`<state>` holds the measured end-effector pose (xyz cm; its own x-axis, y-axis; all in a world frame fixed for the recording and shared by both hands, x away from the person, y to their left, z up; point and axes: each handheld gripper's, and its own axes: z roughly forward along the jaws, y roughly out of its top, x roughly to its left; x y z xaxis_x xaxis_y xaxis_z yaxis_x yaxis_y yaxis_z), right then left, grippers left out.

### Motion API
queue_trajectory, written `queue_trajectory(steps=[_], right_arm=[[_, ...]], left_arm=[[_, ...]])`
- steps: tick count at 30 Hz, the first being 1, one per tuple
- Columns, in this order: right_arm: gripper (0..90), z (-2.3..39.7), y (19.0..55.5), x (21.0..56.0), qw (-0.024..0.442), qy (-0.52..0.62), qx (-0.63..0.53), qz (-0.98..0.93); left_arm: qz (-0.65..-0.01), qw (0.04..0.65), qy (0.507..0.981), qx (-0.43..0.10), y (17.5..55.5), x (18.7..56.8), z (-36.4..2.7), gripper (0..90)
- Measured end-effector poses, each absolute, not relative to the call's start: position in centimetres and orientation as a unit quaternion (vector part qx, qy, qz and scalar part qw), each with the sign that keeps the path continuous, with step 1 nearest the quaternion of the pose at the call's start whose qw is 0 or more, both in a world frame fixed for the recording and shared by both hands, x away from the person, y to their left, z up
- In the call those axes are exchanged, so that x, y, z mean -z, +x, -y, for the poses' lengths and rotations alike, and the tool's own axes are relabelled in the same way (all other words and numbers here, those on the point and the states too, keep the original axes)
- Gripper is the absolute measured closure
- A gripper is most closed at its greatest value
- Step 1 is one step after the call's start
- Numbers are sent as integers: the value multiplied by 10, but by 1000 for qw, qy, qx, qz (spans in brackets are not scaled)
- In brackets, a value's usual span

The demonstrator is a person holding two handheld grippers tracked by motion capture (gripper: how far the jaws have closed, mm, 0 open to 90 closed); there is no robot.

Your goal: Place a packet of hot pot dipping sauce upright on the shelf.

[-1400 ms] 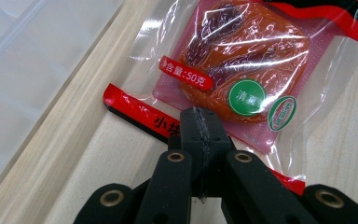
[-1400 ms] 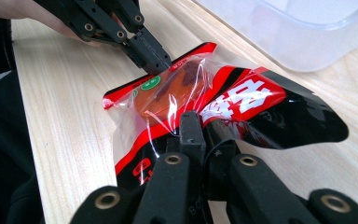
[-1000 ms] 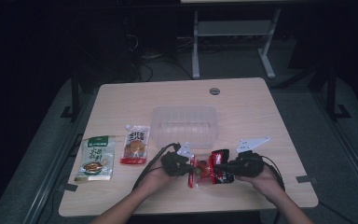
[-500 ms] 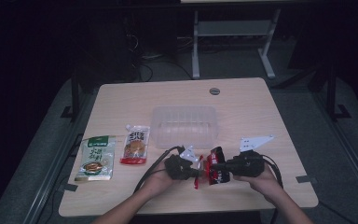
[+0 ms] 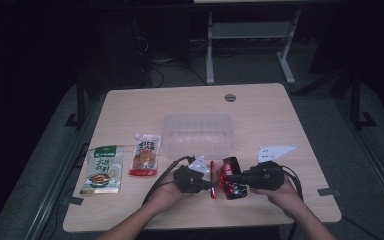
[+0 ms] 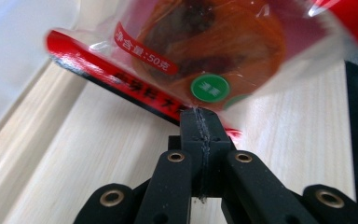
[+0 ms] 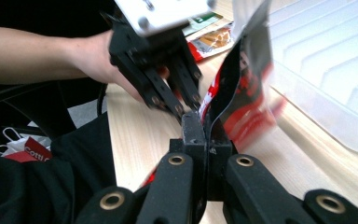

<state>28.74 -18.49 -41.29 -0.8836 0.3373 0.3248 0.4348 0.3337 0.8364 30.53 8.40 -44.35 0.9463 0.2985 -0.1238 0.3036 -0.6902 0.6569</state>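
A red snack packet (image 5: 233, 184) with a clear window is held just above the table's near edge between both grippers. My left gripper (image 5: 210, 184) is shut on one edge of it; in the left gripper view the jaws (image 6: 200, 115) pinch the sealed rim of the packet (image 6: 200, 51), whose orange contents show through. My right gripper (image 5: 228, 178) is shut on the opposite edge; in the right gripper view its tips (image 7: 204, 125) clamp the packet (image 7: 244, 109), which stands bent and upright. The left gripper (image 7: 186, 108) faces it from close by.
A clear plastic container (image 5: 197, 134) stands empty just beyond the grippers, and its ribbed wall (image 7: 326, 79) shows in the right gripper view. Two more snack packets lie at the left: a green one (image 5: 101, 171) and an orange one (image 5: 146, 157). A cable hole (image 5: 230, 97) sits at the far edge.
Both grippers stay shut on the red packet and the hands have barely moved. The packet between them has flexed a little and looks narrower.
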Motion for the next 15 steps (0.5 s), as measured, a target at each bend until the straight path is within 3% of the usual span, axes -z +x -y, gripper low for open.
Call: queue_trajectory(steps=[6,15], right_arm=[[900,183,286,409,43,-237,518,821],[900,184,286,398,34,-237,514,824]], left_arm=[[-185,365,912,2,301,432,-109,890],[-209,349,913,-21,290,427,-143,782]])
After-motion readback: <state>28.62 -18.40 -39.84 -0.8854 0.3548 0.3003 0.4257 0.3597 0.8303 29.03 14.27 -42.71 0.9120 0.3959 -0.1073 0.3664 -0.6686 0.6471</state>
